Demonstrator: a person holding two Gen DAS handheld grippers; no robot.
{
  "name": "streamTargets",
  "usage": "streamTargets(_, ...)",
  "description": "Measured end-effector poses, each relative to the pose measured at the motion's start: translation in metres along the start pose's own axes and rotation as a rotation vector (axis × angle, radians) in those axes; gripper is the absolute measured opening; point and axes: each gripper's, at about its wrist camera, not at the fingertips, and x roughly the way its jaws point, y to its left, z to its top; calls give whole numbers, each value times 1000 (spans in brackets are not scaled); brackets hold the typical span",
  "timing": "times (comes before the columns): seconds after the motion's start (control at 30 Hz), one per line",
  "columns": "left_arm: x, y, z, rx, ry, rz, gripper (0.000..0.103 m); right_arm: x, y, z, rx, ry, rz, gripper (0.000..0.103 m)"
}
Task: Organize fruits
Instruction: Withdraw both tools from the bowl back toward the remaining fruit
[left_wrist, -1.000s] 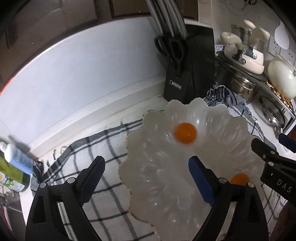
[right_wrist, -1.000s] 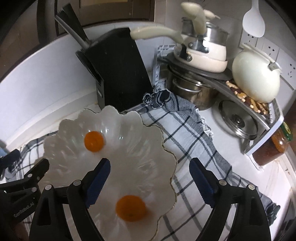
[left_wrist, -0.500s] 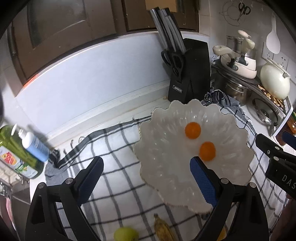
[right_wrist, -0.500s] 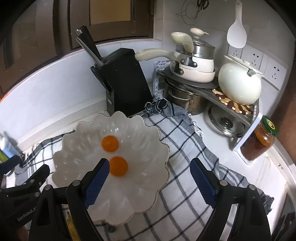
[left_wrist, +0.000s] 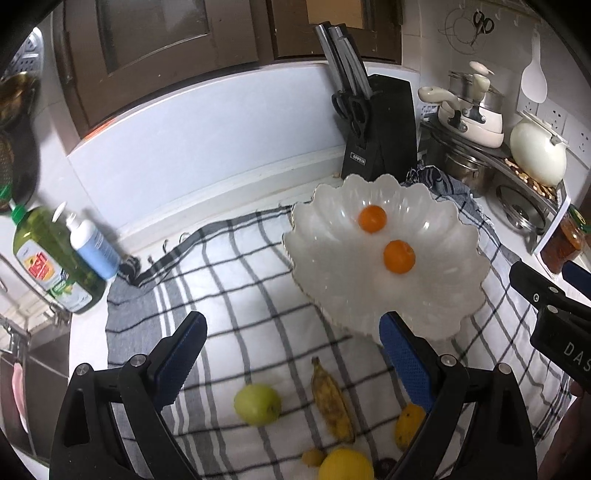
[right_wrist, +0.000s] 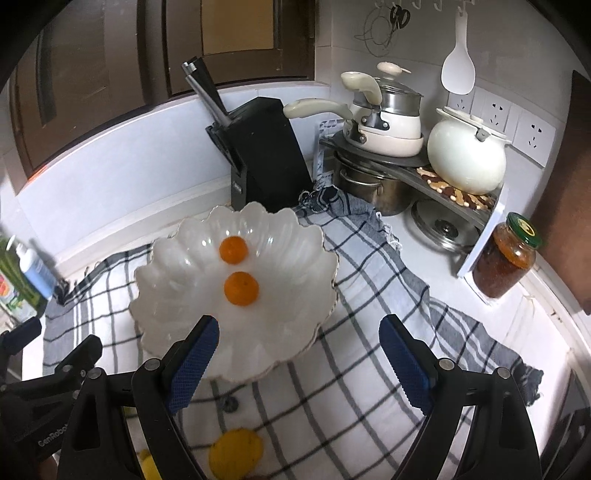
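Note:
A white scalloped bowl (left_wrist: 436, 317) (right_wrist: 177, 325) sits on a checked cloth and holds two small oranges (left_wrist: 372, 218) (left_wrist: 399, 256) (right_wrist: 233, 249) (right_wrist: 241, 288). On the cloth in front of it lie a green apple (left_wrist: 257, 403), a browned banana (left_wrist: 332, 400), a yellow lemon (left_wrist: 345, 465) and other small fruits, among them an orange fruit (right_wrist: 235, 454). My left gripper (left_wrist: 291, 354) stands open and empty above the cloth, left of the bowl's near rim. My right gripper (right_wrist: 299, 350) is open and empty too, over the bowl's near right edge.
A black knife block (left_wrist: 376, 125) (right_wrist: 266, 155) stands behind the bowl. Stacked pots (right_wrist: 384, 122), a white kettle (right_wrist: 467, 155) and a jar (right_wrist: 506, 254) fill the right corner. A green bottle (left_wrist: 55, 258) and a blue pump bottle (left_wrist: 94, 247) stand at the left by a sink edge.
Both grippers have drawn back and risen from the bowl, which now looks smaller. The loose fruits on the near cloth have come into view. Both oranges lie in the bowl; the jaws stay wide.

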Motion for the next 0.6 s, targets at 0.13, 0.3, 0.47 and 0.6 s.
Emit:
streamTargets(0.13,-9,0,-13,-11,3,3,96,-8,-1,-11,-6,2,8,89)
streamTargets(0.3,-17,-1,-26,-20,2,10,96,-15,-3,-22,-14,7,18,89)
streamTargets(0.47,-22,-4,-41,-28,9,14,96,-19,-6,-36,-18,20,28,89)
streamTargets(0.6,-23,-7,-53,-32,15,14,96,-21,-8,-48,-26,31,31,89)
